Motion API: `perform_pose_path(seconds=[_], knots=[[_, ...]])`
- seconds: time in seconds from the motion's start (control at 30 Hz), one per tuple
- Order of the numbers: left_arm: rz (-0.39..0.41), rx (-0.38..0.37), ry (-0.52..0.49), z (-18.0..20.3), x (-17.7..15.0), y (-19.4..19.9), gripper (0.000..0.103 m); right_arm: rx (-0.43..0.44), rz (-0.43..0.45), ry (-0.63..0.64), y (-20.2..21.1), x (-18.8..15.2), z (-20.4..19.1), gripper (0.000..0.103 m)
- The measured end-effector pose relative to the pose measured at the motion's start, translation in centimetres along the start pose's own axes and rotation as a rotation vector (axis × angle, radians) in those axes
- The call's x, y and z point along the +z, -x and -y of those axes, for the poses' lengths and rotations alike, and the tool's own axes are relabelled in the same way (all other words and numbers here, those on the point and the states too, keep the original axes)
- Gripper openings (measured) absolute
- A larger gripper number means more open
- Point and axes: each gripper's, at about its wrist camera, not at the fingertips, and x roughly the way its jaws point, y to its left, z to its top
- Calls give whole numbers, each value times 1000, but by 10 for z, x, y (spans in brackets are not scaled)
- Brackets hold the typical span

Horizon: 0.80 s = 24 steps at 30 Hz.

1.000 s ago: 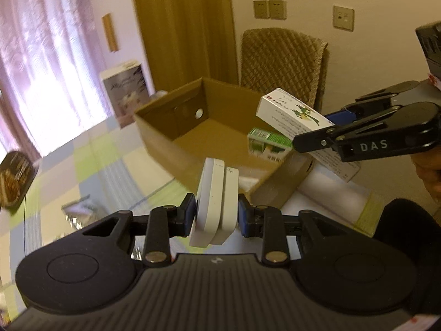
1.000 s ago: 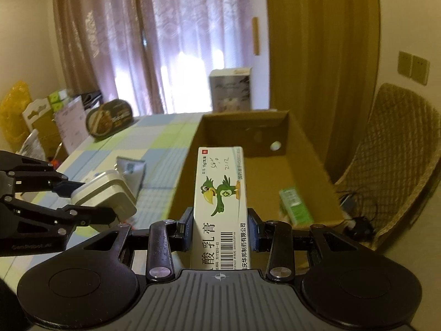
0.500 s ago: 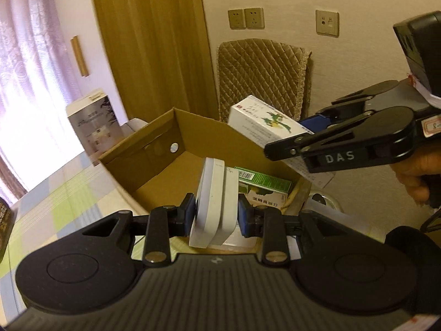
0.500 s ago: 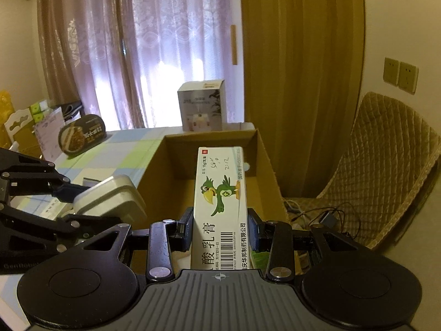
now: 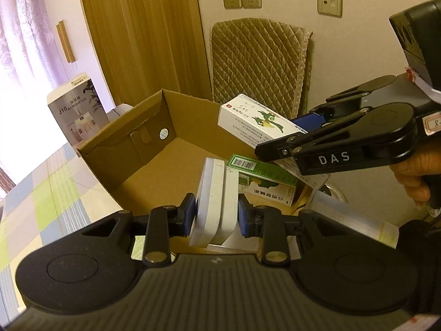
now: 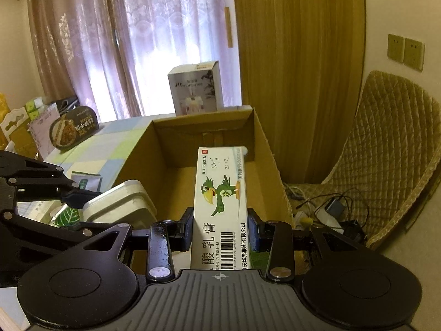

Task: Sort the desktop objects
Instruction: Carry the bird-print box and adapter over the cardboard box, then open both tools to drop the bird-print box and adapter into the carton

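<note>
The left gripper (image 5: 216,215) pinches a white case (image 5: 215,207) just above the near edge of the cardboard box (image 5: 154,138). The right gripper (image 6: 220,231) clamps the ointment carton (image 6: 220,193), whose long axis points forward over the open box, so both objects need only go down.

The open brown cardboard box (image 5: 154,149) is sitting on the checked-cloth bench (image 5: 46,193), at the bench edge nearest the quilted chair (image 5: 259,63). A green-and-white carton (image 5: 264,182) is lying inside the box, against its near wall. The left tool (image 5: 216,213) is holding a white rounded plastic case (image 5: 215,204) over the near rim of the box. The right tool (image 6: 220,229) is holding a long white ointment carton with a bird print (image 6: 220,190) over the box, to the right of the case. A grey humidifier box (image 6: 195,88) is standing on the bench behind the cardboard box. An oval dark tin (image 6: 74,129) is resting further left on the bench. Tangled cables (image 6: 330,207) are lying on the floor between the box and the chair.
</note>
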Motion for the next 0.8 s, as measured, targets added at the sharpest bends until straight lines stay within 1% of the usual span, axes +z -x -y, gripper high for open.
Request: perform_pose_path(seconds=[0.23, 0.53, 0.8], knots=[[-9, -9, -10, 2, 0, -10, 27, 2, -16, 1, -8, -4, 2, 36], [-20, -19, 21, -2, 1, -23, 27, 2, -25, 6, -22, 1, 7, 36], [-34, -28, 25, -2, -2, -31, 27, 3, -35, 6, -31, 2, 8, 36]])
